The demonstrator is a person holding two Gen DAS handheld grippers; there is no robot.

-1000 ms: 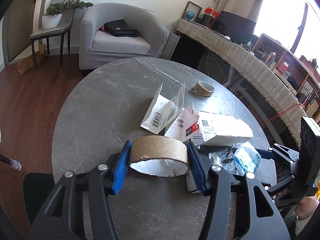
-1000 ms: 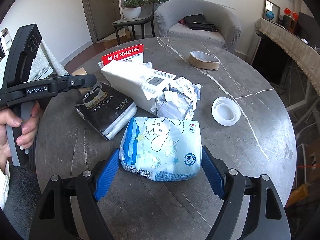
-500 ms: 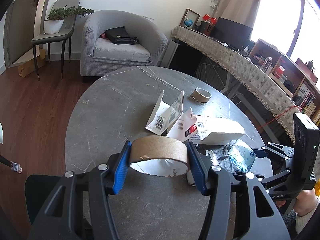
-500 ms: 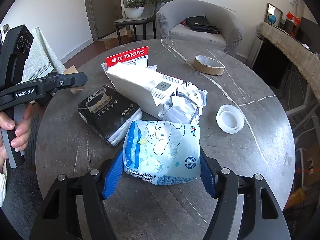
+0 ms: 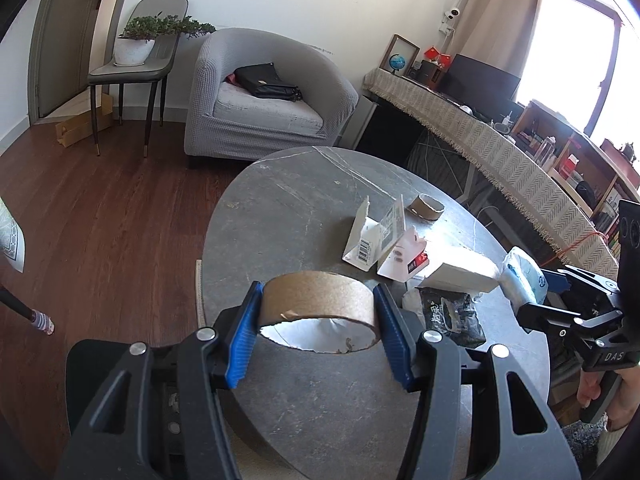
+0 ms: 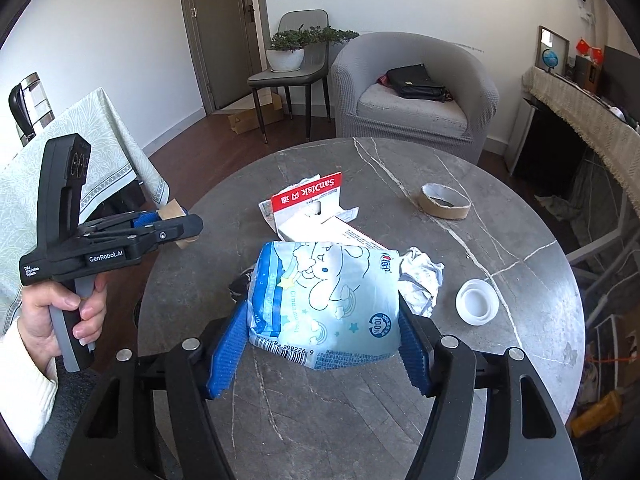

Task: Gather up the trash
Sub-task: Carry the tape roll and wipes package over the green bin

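Observation:
My left gripper (image 5: pixel 318 330) is shut on a brown cardboard tape roll (image 5: pixel 318 306) and holds it above the near left edge of the round grey table (image 5: pixel 288 216). My right gripper (image 6: pixel 324 344) is shut on a light blue tissue packet (image 6: pixel 326 300) and holds it lifted over the table. Left on the table are a red-and-white SanDisk card (image 6: pixel 308 196), a white box (image 6: pixel 320 228), crumpled paper (image 6: pixel 420 280), a black packet (image 5: pixel 448 312), a white lid (image 6: pixel 477 301) and a second tape roll (image 6: pixel 445 201).
A grey armchair (image 5: pixel 264 100) with a black bag stands beyond the table. A chair with a potted plant (image 5: pixel 134 46) is at the far left. A cloth-covered sideboard (image 5: pixel 480 140) runs along the right. Wooden floor (image 5: pixel 100 220) lies left of the table.
Both grippers have risen and pulled back from the table. The right gripper closed on the tissue packet and lifted it off the table. The left still holds its tape roll.

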